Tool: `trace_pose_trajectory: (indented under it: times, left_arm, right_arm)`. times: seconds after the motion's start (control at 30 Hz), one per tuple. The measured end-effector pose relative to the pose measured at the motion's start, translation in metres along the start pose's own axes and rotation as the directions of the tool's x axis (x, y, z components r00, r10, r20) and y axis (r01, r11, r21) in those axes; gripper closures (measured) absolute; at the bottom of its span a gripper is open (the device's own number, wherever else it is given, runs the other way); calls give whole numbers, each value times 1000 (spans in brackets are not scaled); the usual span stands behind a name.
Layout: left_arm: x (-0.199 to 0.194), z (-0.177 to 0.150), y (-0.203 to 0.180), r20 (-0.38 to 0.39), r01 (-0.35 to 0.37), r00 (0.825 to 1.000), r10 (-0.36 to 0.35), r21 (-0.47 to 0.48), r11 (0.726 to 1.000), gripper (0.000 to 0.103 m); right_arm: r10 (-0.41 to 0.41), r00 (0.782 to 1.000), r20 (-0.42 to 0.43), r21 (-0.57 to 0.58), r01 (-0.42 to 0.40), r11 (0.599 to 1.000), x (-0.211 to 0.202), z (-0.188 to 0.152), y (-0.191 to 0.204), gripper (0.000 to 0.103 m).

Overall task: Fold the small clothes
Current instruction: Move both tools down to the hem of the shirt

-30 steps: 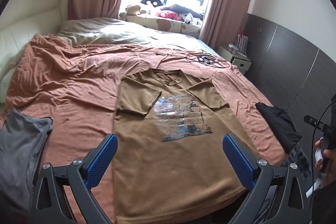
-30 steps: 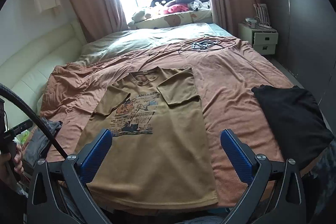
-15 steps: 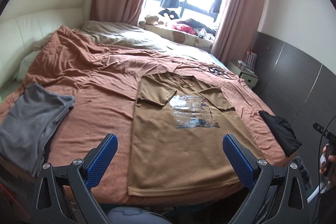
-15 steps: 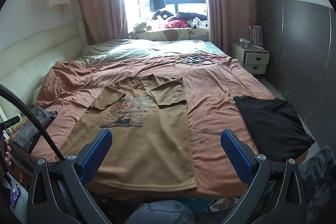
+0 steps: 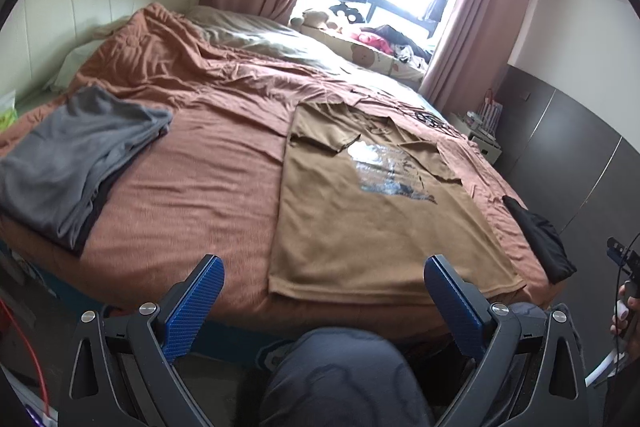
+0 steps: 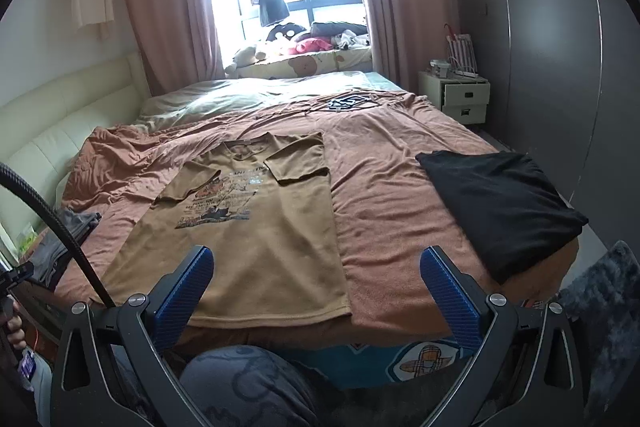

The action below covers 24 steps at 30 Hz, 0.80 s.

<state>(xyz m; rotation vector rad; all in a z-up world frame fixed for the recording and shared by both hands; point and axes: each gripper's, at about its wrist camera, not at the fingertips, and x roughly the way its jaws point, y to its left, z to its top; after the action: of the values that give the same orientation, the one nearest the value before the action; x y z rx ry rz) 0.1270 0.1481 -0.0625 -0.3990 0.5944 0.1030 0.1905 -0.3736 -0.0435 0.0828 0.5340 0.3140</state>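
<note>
A tan T-shirt (image 5: 372, 227) (image 6: 256, 243) with a printed front lies flat on the bed, both sleeves folded in over the chest and its hem at the near edge. My left gripper (image 5: 324, 301) is open and empty, held back from the bed edge, left of and below the hem. In the right wrist view my right gripper (image 6: 316, 291) is open too, short of the hem, with nothing between its blue fingers.
A rust-coloured bedspread (image 5: 208, 187) (image 6: 384, 195) covers the bed. Folded grey clothes (image 5: 76, 155) lie at its left side, a folded black garment (image 6: 500, 203) at its right. A person's knee (image 5: 340, 375) (image 6: 248, 383) shows below the grippers. A nightstand (image 6: 460, 99) stands by the dark wall.
Both grippers have drawn back and away from the shirt; the bed edge and the knee now show. The left view has swung left, bringing the grey clothes into sight. The shirt has not moved.
</note>
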Motion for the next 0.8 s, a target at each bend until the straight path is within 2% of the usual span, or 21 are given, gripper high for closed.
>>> trace_pose_trajectory:
  times: [0.27, 0.5, 0.67, 0.8]
  left_arm:
    - [2, -23, 20, -15, 37, 999, -38, -31, 999, 3]
    - [21, -34, 29, -59, 20, 998, -23, -57, 998, 14]
    - [32, -42, 38, -108, 14, 994, -24, -96, 995, 26]
    - [40, -42, 41, -133, 18, 991, -33, -111, 994, 27]
  right_arm:
    - [50, 995, -84, 12, -49, 999, 16, -14, -9, 0]
    - [72, 992, -106, 47, -67, 997, 32, -19, -26, 0]
    - [99, 987, -124, 101, -87, 991, 40, -35, -38, 0]
    - [117, 983, -144, 141, -97, 985, 51, -41, -49, 2]
